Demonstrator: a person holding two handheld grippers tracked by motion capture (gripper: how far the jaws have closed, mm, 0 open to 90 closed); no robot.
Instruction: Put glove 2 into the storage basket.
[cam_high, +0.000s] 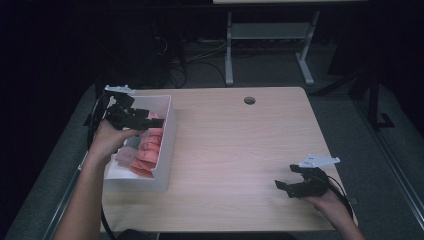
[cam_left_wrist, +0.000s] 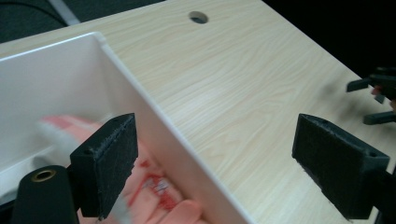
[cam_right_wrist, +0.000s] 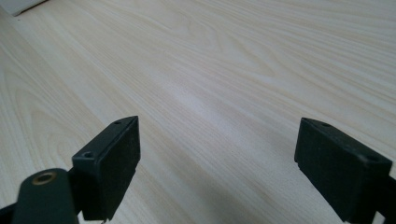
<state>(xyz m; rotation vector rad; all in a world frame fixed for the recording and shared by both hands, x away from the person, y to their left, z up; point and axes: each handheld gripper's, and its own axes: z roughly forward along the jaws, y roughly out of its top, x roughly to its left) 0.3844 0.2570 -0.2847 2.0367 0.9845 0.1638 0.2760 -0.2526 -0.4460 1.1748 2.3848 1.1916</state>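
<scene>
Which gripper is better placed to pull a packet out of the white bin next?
Left. The left gripper hangs open right over the white bin of pink packets. The right gripper sits open at the table's far corner.

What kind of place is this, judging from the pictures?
Probably a lab or workshop room set up for recording handling tasks, not a home. A plain wooden table with a cable hole stands on grey carpet, loose cables lie behind it, and a white bin holds pink packets.

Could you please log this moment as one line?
left gripper: open, above white box of pink packets | right gripper: open, empty, over table
</scene>
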